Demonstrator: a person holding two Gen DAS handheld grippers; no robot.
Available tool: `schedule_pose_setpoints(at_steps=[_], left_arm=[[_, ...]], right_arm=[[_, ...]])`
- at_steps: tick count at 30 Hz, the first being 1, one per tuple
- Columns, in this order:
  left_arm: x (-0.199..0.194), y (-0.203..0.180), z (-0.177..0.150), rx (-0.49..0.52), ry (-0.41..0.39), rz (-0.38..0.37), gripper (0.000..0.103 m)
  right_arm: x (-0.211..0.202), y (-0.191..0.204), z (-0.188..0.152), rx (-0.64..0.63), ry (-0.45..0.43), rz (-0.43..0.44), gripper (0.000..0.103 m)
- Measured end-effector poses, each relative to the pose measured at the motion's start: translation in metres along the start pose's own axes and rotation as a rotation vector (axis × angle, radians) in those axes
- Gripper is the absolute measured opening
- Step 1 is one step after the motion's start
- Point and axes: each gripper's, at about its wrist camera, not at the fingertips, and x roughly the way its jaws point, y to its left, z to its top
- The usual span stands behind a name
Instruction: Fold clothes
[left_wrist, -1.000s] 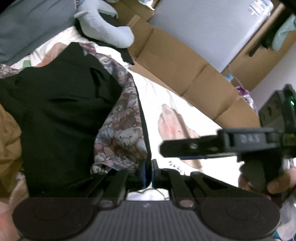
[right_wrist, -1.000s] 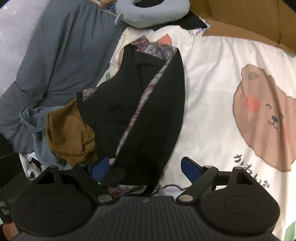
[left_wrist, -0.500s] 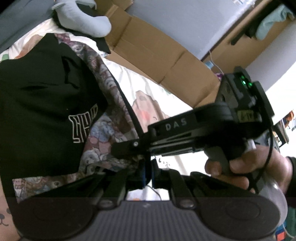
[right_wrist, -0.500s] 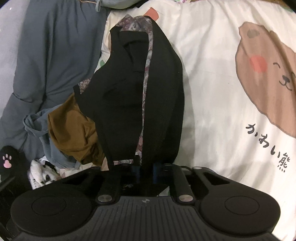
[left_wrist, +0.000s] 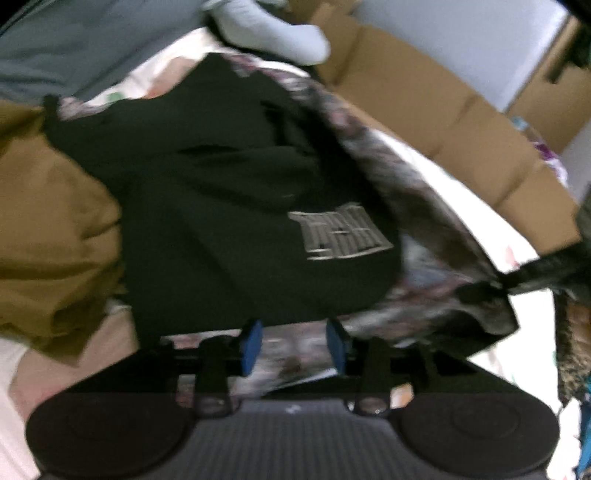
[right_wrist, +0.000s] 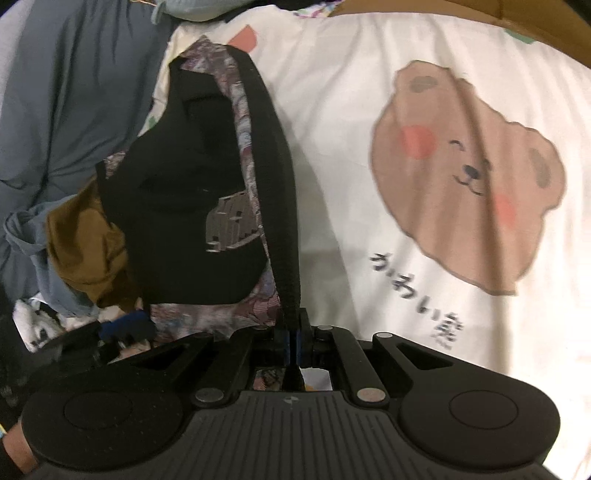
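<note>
A black garment (left_wrist: 221, 206) with a grey logo and a patterned lining (left_wrist: 424, 258) lies bunched on the bear-print sheet (right_wrist: 369, 92). The left wrist view is blurred. My left gripper (left_wrist: 293, 345) sits at the garment's near edge. Its jaws are opening, and the blue pads (left_wrist: 251, 343) stand apart over the patterned lining without pressing it. My right gripper (right_wrist: 293, 341) is shut on the garment's black hem (right_wrist: 284, 221), which runs taut away from it. In the right wrist view the left gripper (right_wrist: 125, 328) shows at the lower left beside the lining.
A brown garment (right_wrist: 85, 240) and a grey-blue cloth (right_wrist: 22, 229) are heaped left of the black one. A grey duvet (right_wrist: 74, 92) fills the far left. Flattened cardboard (left_wrist: 424, 103) borders the bed's far side, with a pale neck pillow (left_wrist: 273, 33) beyond the garment.
My left gripper's pads have parted from shut. My right gripper closed on the black hem and now pulls it taut. The garment's logo has come into view.
</note>
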Motion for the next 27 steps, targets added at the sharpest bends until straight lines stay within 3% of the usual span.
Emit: schedule_pose_setpoints(at_steps=[4,10,14,27], left_arm=[[0.007,0.012,0.002,-0.020,0.020,0.065,0.056],[0.017,0.021,0.011,0.015,0.050,0.079,0.058],[0.020,0.018,0.020,0.037,0.028,0.081,0.064],[0.034,0.031,0.072,0.049,-0.059,0.141,0.069]], right_arm=[[-0.004,-0.013,-0.007,0.007,-0.001,-0.036,0.000],[-0.024,-0.045,-0.018,0.055,-0.034,-0.057,0.000],[-0.041,-0.073,-0.027,0.095,-0.058,-0.086,0.000],[-0.092,-0.144,-0.069,0.215,-0.134,-0.194,0.000]])
